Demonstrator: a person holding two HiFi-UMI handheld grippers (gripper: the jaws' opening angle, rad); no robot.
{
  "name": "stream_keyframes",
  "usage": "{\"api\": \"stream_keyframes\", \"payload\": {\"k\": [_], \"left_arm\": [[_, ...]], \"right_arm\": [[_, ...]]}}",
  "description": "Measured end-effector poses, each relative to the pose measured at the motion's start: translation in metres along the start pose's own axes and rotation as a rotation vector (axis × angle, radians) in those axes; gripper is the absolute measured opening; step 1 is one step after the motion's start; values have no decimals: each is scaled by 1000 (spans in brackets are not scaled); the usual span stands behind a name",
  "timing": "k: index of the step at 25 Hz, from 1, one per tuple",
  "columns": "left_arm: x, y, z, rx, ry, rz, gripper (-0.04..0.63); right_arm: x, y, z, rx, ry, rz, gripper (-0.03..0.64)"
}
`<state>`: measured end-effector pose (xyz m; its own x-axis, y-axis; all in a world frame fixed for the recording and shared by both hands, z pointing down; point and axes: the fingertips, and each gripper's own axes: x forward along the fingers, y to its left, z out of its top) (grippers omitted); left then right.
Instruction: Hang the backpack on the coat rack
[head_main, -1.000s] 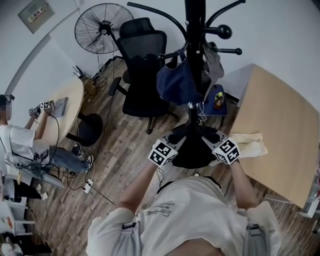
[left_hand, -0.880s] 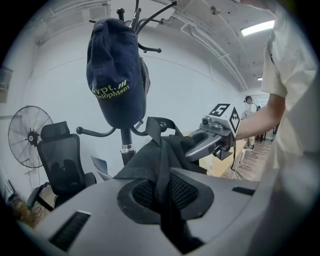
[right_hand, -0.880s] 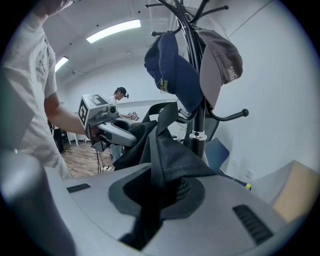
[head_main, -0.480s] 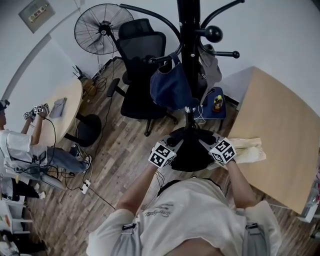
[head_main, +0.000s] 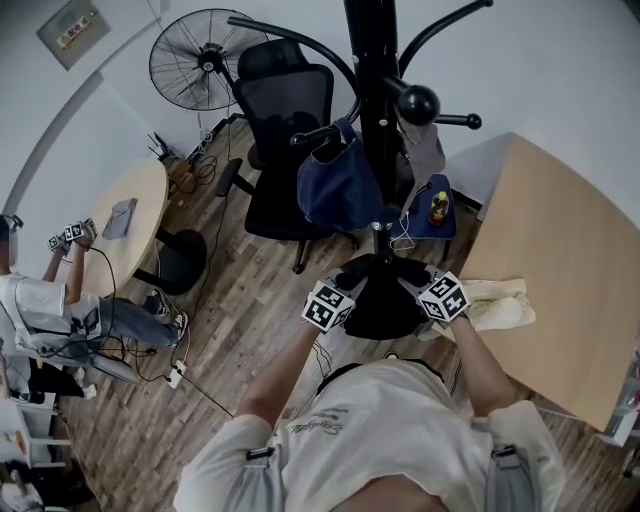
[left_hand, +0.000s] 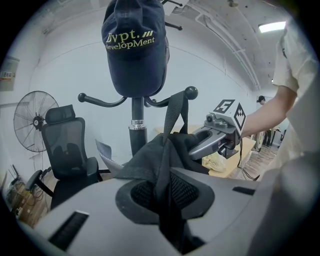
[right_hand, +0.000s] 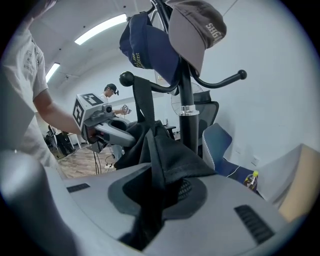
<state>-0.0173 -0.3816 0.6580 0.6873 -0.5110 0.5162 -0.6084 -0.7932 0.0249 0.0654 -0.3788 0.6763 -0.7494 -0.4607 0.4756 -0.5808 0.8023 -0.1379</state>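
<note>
The black backpack (head_main: 385, 297) hangs between my two grippers just in front of the black coat rack (head_main: 375, 100). My left gripper (head_main: 352, 277) pinches its fabric from the left, and its jaws are opening with the cloth (left_hand: 165, 165) still caught in the gap. My right gripper (head_main: 414, 273) is shut on the fabric (right_hand: 165, 155) from the right. A backpack strap (left_hand: 176, 112) runs up to a ball-tipped hook arm (left_hand: 190, 92). A navy cap (left_hand: 132, 50) hangs above it. In the right gripper view a grey cap (right_hand: 197, 25) hangs there too.
A black office chair (head_main: 285, 130) and a floor fan (head_main: 205, 55) stand behind the rack on the left. A wooden table (head_main: 570, 240) with a pale cloth (head_main: 500, 302) is at my right. Another person (head_main: 40, 300) sits by a round table (head_main: 140, 195) far left.
Both grippers have sunk a little with the backpack and drawn slightly closer together. The rack's ball-tipped hook now shows lower and nearer in the head view.
</note>
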Motion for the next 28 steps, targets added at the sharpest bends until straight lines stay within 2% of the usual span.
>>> {"api": "stream_keyframes", "payload": {"k": [7,13,16,22,24,28], "left_arm": [[7,6,0,-24,-25,-38,68],[2,6,-3,-18,-17,7,112],[-5,9,-7,-24,-17,23,146],[-33,7,-5,-57,-60,63,155],[-44,5,-4,-65,-65,64,155],[-61,-9,2,-40,-59,42,143]], "right_arm": [[1,-7,-2,-11,-16,8,67],[-11,-8,-6,-34,13,-63,183],[-22,-6,-5,-26,-1,-99,204],[-52,2,-3,-8,-5,-232,209],[-62,11,3,16,-34,-253,215],[-75,38,25,27,-107,-287,157]]}}
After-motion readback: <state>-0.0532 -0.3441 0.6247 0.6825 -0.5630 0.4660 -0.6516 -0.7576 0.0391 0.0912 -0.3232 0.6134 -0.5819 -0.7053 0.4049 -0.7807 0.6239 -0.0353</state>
